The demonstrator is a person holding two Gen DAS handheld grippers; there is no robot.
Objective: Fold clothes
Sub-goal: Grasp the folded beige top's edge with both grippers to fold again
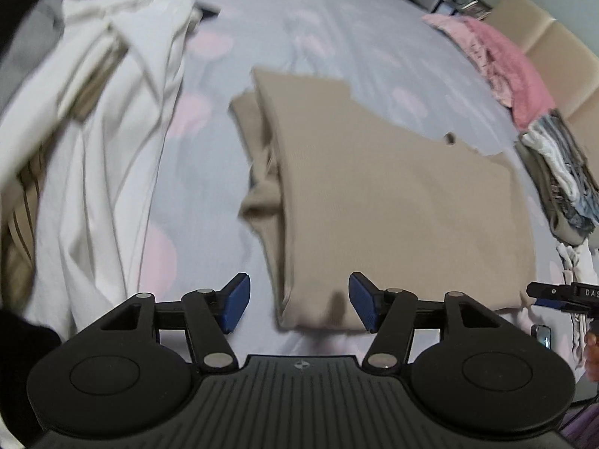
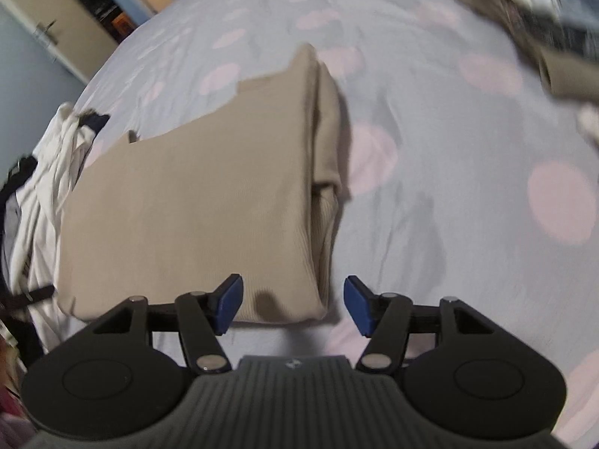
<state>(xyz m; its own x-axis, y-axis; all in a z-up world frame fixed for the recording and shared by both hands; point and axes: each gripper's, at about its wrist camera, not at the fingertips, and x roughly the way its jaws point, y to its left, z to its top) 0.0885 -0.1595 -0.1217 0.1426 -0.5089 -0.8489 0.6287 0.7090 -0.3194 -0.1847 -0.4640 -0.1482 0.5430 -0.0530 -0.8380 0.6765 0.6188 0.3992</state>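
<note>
A beige garment (image 1: 374, 202) lies partly folded on the bed, its left side turned over along a long crease. It also shows in the right wrist view (image 2: 202, 202), with the folded edge on its right. My left gripper (image 1: 299, 305) is open and empty, its blue pads just above the garment's near left corner. My right gripper (image 2: 294, 305) is open and empty above the garment's near right corner. The right gripper's tip (image 1: 554, 295) shows at the right edge of the left wrist view.
The bed sheet (image 1: 299, 30) is pale blue with pink spots. A heap of white and striped clothes (image 1: 105, 142) lies to the left. A pink cloth (image 1: 501, 60) and a stack of folded clothes (image 1: 561, 179) lie to the right, before a beige headboard (image 1: 550, 37).
</note>
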